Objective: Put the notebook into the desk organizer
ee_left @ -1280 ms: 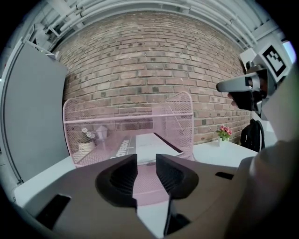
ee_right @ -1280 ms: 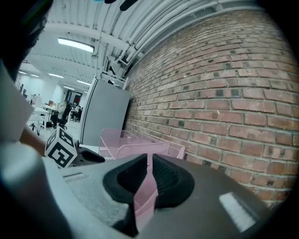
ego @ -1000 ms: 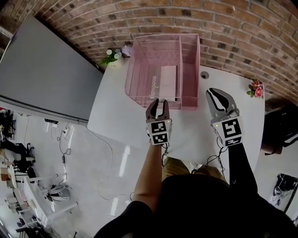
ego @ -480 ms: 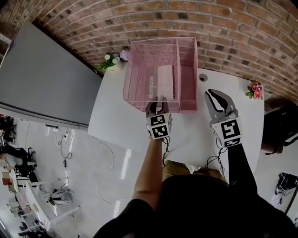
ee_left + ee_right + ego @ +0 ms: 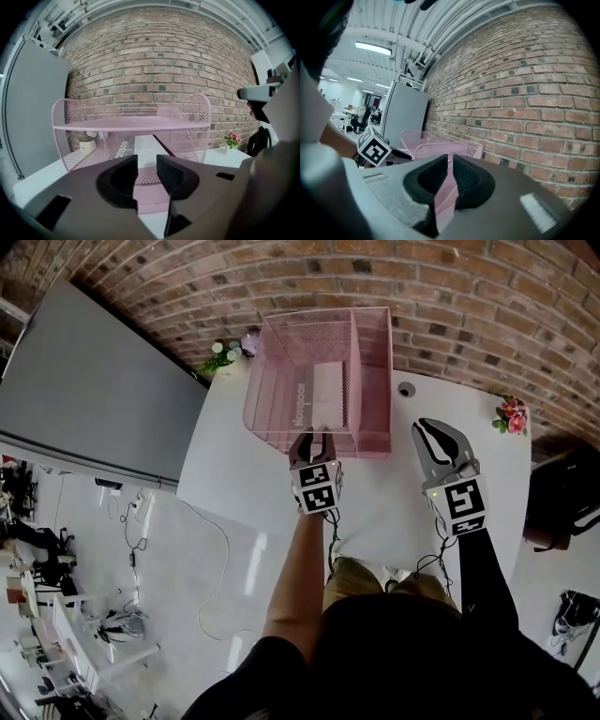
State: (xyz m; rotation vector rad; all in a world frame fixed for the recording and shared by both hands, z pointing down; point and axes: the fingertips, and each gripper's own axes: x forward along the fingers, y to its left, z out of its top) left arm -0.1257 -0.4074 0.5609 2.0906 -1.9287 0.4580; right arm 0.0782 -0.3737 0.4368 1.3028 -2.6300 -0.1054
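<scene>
Presently left gripper [image 5: 313, 435]: released, jaws slightly apart, empty, at organizer's 6 o'clock rim
Desk organizer [image 5: 277, 381]: pink mesh, 12 o'clock of table [image 5: 375, 493]
Notebook [image 5: 328, 395]: lying inside organizer
Right gripper [image 5: 433, 430]: clenched, empty, 3 o'clock of left gripper

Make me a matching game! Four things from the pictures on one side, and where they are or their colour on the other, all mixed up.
Things:
1. notebook
2. desk organizer
3. pink flowers
4. left gripper

Matches:
a. at the table's right edge in the head view
b. pink mesh
c. tips at the organizer's front rim
d. white, lying inside the organizer

Pairs: 1-d, 2-b, 3-a, 4-c
</scene>
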